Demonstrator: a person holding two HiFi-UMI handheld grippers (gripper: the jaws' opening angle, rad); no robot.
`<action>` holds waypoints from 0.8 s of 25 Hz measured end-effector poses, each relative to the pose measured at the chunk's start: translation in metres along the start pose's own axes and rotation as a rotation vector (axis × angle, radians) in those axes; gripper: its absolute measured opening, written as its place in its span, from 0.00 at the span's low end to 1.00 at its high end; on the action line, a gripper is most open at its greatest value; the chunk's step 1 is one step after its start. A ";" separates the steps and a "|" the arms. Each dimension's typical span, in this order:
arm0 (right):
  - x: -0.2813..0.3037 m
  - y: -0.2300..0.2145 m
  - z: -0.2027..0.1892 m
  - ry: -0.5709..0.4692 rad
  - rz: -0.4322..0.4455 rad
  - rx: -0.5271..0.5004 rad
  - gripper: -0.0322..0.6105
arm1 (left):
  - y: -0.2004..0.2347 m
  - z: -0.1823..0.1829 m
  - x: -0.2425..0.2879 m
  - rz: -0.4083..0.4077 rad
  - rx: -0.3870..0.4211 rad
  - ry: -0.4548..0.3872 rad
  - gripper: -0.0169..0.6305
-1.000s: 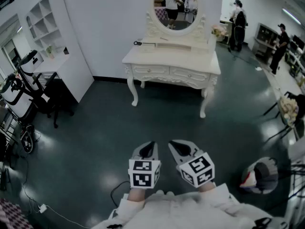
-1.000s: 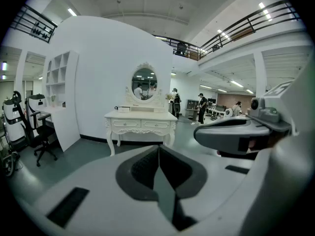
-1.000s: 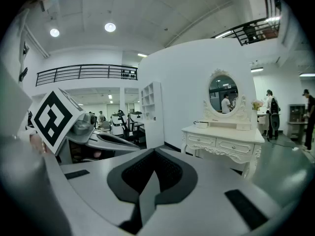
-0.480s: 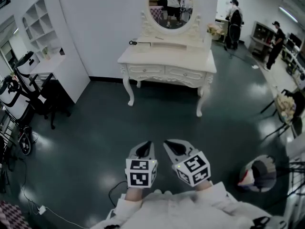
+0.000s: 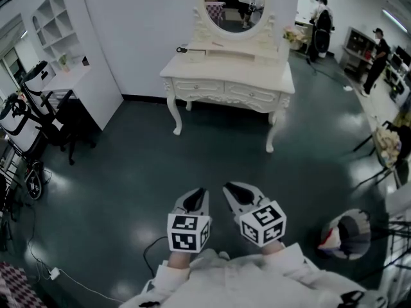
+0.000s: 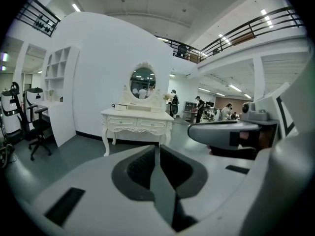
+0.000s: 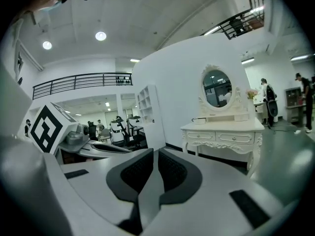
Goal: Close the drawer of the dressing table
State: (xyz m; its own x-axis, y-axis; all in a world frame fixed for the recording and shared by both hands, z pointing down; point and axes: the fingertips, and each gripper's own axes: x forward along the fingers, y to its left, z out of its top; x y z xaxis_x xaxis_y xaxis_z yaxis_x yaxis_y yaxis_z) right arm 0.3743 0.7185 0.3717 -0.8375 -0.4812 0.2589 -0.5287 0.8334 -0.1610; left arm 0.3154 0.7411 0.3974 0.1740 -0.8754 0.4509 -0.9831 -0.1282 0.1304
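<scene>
Left tongs [image 5: 200, 194] and right tongs [image 5: 231, 190] being held pressed together, empty, near body. Bench [image 5: 226, 74] being seen far across floor, against wall; drawers [image 5: 247, 94] looking flush from here. Bench first being approached; any protruding front best being pushed squarely, tips together.

On your left: white shelf unit [image 5: 59, 11], black chair [image 5: 62, 122] just beside it. Back right: a person [image 5: 321, 23], another person [image 5: 376, 51] further right. Black cable [image 5: 146, 255] on dark floor [image 5: 128, 185].
</scene>
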 end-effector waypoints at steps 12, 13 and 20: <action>0.022 -0.028 0.002 0.010 -0.028 -0.024 0.25 | 0.019 0.010 0.029 0.025 -0.005 0.008 0.21; 0.027 -0.032 0.004 0.007 -0.030 -0.019 0.25 | 0.024 0.013 0.035 0.023 -0.003 0.006 0.21; 0.080 -0.077 0.025 -0.025 -0.070 -0.008 0.25 | 0.062 0.050 0.093 -0.003 0.025 0.000 0.21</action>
State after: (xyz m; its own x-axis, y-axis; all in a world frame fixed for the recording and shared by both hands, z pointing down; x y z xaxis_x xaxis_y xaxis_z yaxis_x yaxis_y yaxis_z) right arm 0.3447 0.6097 0.3809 -0.8017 -0.5448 0.2458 -0.5850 0.7996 -0.1358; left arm 0.2680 0.6285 0.4028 0.1766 -0.8752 0.4504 -0.9838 -0.1421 0.1097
